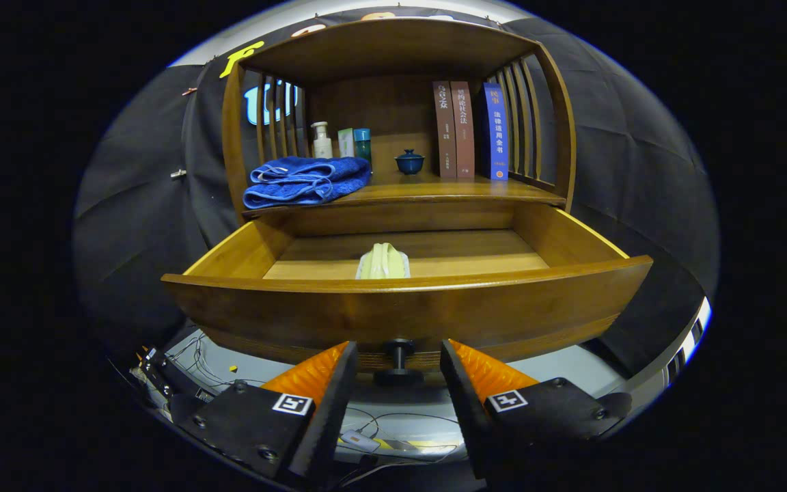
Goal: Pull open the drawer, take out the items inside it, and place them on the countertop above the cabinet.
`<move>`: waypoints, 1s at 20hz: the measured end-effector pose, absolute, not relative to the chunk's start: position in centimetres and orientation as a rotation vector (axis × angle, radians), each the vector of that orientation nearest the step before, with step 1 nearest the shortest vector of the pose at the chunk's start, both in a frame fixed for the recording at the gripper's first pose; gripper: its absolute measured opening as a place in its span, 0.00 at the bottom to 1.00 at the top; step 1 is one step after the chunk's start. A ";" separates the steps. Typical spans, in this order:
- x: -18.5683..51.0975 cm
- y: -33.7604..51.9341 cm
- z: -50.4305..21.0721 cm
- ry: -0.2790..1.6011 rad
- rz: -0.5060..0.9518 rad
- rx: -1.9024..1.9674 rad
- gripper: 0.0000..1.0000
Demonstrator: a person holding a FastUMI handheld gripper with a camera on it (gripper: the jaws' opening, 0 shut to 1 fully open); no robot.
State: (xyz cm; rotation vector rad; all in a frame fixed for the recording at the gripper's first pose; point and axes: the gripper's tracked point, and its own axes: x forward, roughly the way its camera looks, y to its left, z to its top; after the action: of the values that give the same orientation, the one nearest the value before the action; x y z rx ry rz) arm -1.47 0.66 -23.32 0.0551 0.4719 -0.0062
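Observation:
The wooden drawer (407, 311) stands pulled open below the cabinet's countertop (434, 191). Inside it, near the front wall, lies a pale yellow-and-white soft item (383, 263), partly hidden by that wall. The drawer's dark knob (399, 359) sits between my fingers, with a gap on each side. My gripper (397, 355) is open and holds nothing. A folded blue towel (305, 181) lies on the countertop at the left.
On the countertop under the shelf roof stand a white pump bottle (322, 140), two small boxes (354, 143), a dark blue lidded cup (409, 162) and three upright books (470, 130). Slatted wooden sides close the shelf. Cables (380, 430) lie on the floor below the drawer.

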 end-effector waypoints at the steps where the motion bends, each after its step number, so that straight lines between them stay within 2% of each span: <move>1: -1.6 1.0 -22.7 0.453 0.000 0.045 0.85; 3: -1.5 1.5 -20.1 0.405 0.013 0.021 0.99; 6: -0.6 2.2 -16.9 0.357 0.032 0.008 0.97; 10: 3.3 2.2 -15.0 0.394 0.056 0.037 0.98; 14: 8.4 1.4 -16.2 0.521 0.044 0.077 0.98; 20: 13.0 0.7 -22.0 0.834 0.037 0.106 1.00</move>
State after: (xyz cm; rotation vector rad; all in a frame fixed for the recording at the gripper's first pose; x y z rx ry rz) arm 13.03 0.75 -21.98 0.1062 0.8343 0.0374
